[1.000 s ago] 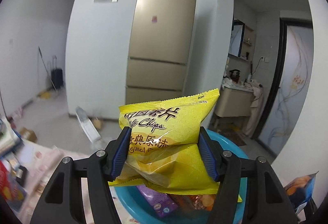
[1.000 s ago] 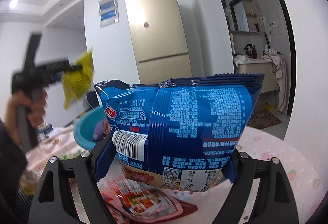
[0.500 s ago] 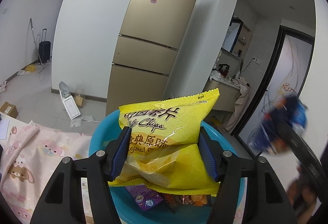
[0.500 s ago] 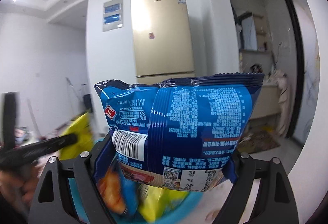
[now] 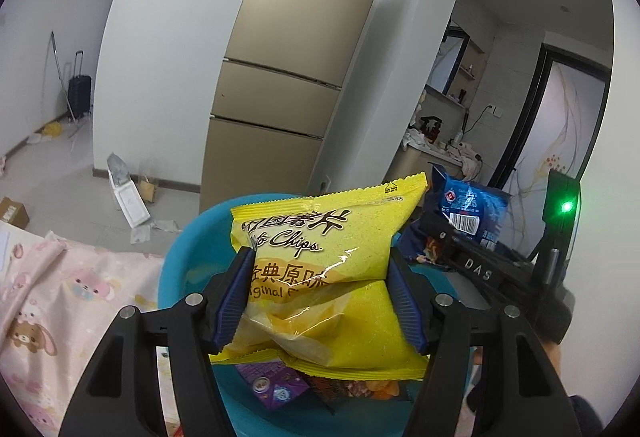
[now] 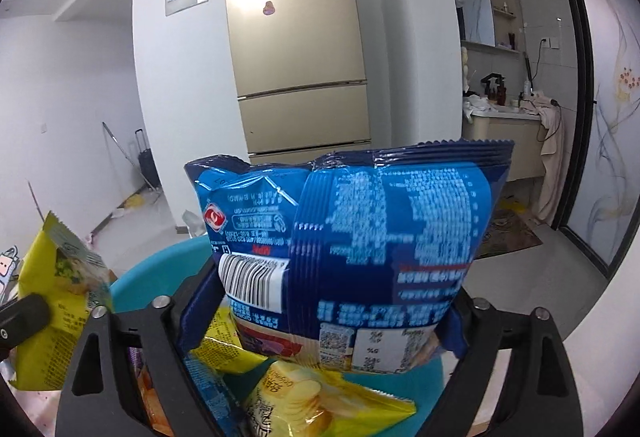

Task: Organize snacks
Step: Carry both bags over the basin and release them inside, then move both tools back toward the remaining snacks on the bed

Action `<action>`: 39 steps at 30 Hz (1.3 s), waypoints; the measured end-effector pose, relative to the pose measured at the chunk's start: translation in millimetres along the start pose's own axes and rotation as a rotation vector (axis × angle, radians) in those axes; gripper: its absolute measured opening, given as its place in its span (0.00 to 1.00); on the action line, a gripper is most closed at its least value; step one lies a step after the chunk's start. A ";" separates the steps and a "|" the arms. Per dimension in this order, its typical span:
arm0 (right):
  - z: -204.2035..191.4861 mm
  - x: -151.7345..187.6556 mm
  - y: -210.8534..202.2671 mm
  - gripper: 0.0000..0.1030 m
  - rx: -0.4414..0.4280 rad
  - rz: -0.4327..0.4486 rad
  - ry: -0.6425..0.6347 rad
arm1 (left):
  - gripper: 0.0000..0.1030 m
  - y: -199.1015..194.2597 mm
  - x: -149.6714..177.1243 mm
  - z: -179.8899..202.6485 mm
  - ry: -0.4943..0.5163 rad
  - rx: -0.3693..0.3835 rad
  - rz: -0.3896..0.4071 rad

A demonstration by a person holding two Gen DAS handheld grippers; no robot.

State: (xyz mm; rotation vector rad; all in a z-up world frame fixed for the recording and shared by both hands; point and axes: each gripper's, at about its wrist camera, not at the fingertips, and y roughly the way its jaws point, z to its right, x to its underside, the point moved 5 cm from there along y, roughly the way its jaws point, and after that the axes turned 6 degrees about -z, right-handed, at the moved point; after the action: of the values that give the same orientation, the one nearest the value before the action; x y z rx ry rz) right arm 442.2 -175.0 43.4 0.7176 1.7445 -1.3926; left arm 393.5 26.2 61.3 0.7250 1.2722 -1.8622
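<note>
Mostly hidden beneath both loads, the blue basin point(image 5: 182, 261) shows only rim. Left gripper point(image 5: 320, 301) pinches yellow chip bag point(image 5: 320, 237); right gripper point(image 6: 320, 313) clamps blue snack bag point(image 6: 360, 237). Pink cloth point(image 5: 60, 297) lies left, fridge point(image 5: 288, 77) ahead.
</note>
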 end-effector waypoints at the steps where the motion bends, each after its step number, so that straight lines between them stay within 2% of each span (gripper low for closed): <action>1: 0.3 0.3 -1.9 0.95 -0.008 0.000 0.003 | 0.64 -1.0 -0.8 -0.9 -0.010 0.011 0.000; 2: 0.3 1.6 -5.7 1.00 -0.021 -0.005 0.008 | 0.64 -3.1 -1.7 -1.6 -0.019 0.022 0.001; 4: 3.1 6.0 -17.8 1.00 -0.048 0.006 0.042 | 0.69 -8.4 -4.6 -1.1 -0.024 0.048 0.013; 5: 5.1 8.4 -26.1 1.00 -0.059 0.021 0.059 | 0.86 -11.9 -6.5 0.5 -0.020 0.066 0.022; 6: 5.6 8.8 -33.4 1.00 -0.069 0.040 0.063 | 0.94 -16.5 -7.5 1.4 -0.024 0.078 0.041; 8: 4.8 6.2 -45.0 1.00 -0.059 0.074 0.042 | 0.95 -25.6 -9.1 -0.1 -0.041 0.092 0.092; 9: 4.3 3.9 -49.6 1.00 -0.053 0.083 0.030 | 1.00 -28.5 -10.4 -2.6 -0.059 0.094 0.106; 13: 1.9 1.5 -63.7 1.00 -0.132 0.114 0.039 | 1.00 -35.5 -12.8 -14.1 -0.103 0.091 0.126; 19: 10.6 -6.0 -68.9 1.00 -0.127 0.136 0.049 | 1.00 -50.7 -16.2 -15.7 -0.110 0.043 0.158; 26: 12.4 -17.5 -100.3 1.00 -0.163 0.199 0.054 | 1.00 -73.4 -19.9 19.9 0.006 -0.015 0.157; 29: 7.9 -26.8 -119.0 1.00 -0.213 0.229 0.035 | 1.00 -89.4 -21.5 40.8 0.049 -0.053 0.140; 32: 7.5 -33.6 -141.8 1.00 -0.205 0.277 0.035 | 1.00 -113.7 -19.8 62.8 0.138 -0.074 0.157; 35: 6.2 -35.8 -164.7 1.00 -0.240 0.295 0.037 | 1.00 -130.8 -21.4 83.3 0.217 -0.082 0.180; 36: 5.2 -35.3 -173.1 1.00 -0.244 0.301 0.033 | 1.00 -134.8 -19.6 86.9 0.233 -0.083 0.186; 39: 2.8 -27.9 -196.4 1.00 -0.245 0.315 0.000 | 1.00 -141.6 -11.3 84.6 0.206 -0.127 0.131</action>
State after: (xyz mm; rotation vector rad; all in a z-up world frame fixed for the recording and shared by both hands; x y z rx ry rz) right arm 298.5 -224.1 171.1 0.8141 1.6798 -0.9493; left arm 279.0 -18.9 171.7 0.9262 1.4224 -1.6187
